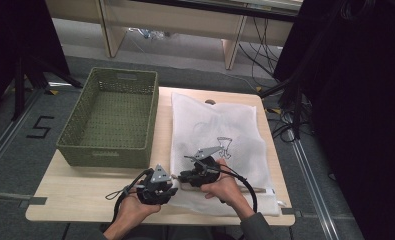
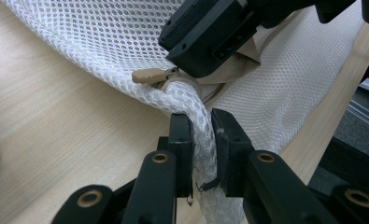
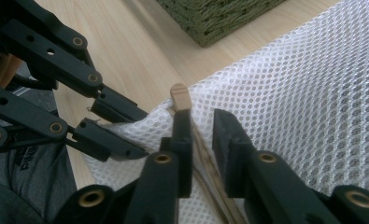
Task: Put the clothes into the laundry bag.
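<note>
one mesh bag (image 1: 220,135), one basket (image 1: 112,117); left tool (image 2: 202,128) pinching bag corner; right tool (image 3: 202,122) released astride zipper (image 3: 209,175).

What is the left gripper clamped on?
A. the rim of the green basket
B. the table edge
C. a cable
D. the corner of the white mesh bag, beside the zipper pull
D: in the left gripper view the left gripper pinches a bunched fold of the white mesh bag, just short of the tan zipper pull.
</note>
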The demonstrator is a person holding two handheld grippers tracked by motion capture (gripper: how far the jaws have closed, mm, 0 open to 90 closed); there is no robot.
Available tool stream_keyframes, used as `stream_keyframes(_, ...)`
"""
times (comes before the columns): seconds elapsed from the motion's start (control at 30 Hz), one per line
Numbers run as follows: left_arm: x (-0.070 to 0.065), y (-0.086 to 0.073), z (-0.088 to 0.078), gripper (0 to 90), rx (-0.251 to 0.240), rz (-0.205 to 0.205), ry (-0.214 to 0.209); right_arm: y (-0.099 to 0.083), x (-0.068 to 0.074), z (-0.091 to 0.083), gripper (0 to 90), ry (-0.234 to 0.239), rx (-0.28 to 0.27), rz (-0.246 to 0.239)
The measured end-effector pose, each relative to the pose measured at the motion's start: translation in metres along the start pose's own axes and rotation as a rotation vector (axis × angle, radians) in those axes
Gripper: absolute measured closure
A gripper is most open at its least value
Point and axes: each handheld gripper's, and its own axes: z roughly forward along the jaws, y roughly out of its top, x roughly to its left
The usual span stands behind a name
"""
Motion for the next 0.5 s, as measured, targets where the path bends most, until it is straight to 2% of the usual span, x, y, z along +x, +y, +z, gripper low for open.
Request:
stream_keyframes(0.07,0.000,0.000,0.000,77.9,0.002,0.010,0.004,0.000,0.000,0.000,75.8,0.000,-0.002,0.003)
stream_keyframes(0.1,0.000,0.000,0.000,77.8,0.003,0.016,0.006,0.000,0.002,-0.001,74.0,0.001,-0.003,0.036)
stream_keyframes(0.13,0.000,0.000,0.001,77.7,0.005,0.018,0.006,0.002,-0.001,-0.001,73.0,0.010,-0.024,0.007)
stream_keyframes(0.2,-0.002,-0.001,0.002,77.4,0.011,0.015,0.002,0.003,0.001,-0.003,72.2,0.007,-0.026,0.031)
stream_keyframes(0.33,-0.004,0.000,0.003,77.3,0.017,0.030,0.006,0.007,0.003,-0.003,71.1,0.005,-0.039,0.008)
stream_keyframes(0.47,-0.005,0.000,0.004,77.1,0.014,0.039,0.014,0.010,0.008,0.001,69.5,-0.003,-0.036,0.036)
stream_keyframes(0.5,-0.005,0.000,0.004,77.0,0.013,0.040,0.014,0.011,0.007,0.003,69.5,-0.008,-0.040,0.015)
